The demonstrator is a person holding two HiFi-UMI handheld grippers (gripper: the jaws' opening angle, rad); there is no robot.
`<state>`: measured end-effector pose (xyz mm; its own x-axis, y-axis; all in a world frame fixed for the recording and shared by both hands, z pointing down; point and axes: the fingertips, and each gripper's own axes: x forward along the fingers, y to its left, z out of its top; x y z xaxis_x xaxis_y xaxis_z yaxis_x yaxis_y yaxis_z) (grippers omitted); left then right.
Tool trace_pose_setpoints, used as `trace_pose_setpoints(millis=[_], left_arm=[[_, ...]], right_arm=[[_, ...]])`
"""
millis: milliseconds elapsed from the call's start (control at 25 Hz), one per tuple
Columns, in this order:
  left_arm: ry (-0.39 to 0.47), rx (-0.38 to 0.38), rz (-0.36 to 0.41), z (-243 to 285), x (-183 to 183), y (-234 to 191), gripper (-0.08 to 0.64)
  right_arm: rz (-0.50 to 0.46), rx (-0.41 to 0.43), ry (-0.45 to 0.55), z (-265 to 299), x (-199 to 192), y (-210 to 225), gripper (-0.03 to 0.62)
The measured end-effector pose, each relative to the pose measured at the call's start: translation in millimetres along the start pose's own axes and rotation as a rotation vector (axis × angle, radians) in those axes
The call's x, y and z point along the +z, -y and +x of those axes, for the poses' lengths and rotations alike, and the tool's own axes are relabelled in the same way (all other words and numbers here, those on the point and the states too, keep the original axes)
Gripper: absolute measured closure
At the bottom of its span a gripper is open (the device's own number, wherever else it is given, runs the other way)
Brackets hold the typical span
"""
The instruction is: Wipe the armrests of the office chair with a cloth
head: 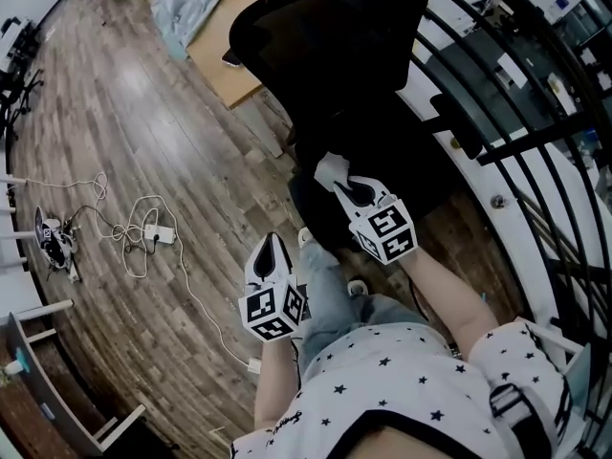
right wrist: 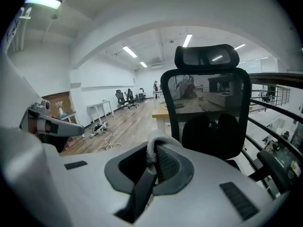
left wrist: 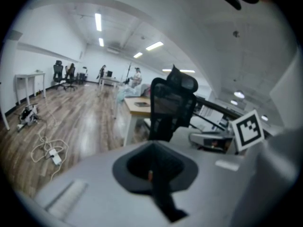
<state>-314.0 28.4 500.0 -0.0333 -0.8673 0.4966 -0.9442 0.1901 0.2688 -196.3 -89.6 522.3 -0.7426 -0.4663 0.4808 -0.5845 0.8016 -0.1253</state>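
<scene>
cloth (head: 330, 168), pale, soft and knitted, is bunched up in the right gripper (head: 352, 191), whose jaws pinch it tight. it sits in the middle of the head view. the black office chair (head: 325, 55), with a mesh back, is at 12 o'clock. the left gripper (head: 271, 251), at 7 o'clock from the right one, has its jaws together on nothing. hard rubbing may pull the cloth out, and the chair may slide on the smooth wood floor (head: 143, 113).
</scene>
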Motion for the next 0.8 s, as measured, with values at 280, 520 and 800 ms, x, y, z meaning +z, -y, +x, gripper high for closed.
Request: trace_pose_setpoints(millis=[280, 520, 800], left_arm=[[-0.038, -0.014, -0.001, 32, -4, -9, 0.554], [-0.069, -0.016, -0.018, 47, -11, -20, 0.554], [-0.088, -0.01, -0.036, 61, -15, -33, 0.554]], right_arm=[[-0.092, -0.024, -0.082, 61, -22, 24, 0.561], [-0.238, -0.045, -0.181, 103, -41, 29, 0.561], [-0.359, -0.014, -0.264, 145, -66, 19, 0.561]])
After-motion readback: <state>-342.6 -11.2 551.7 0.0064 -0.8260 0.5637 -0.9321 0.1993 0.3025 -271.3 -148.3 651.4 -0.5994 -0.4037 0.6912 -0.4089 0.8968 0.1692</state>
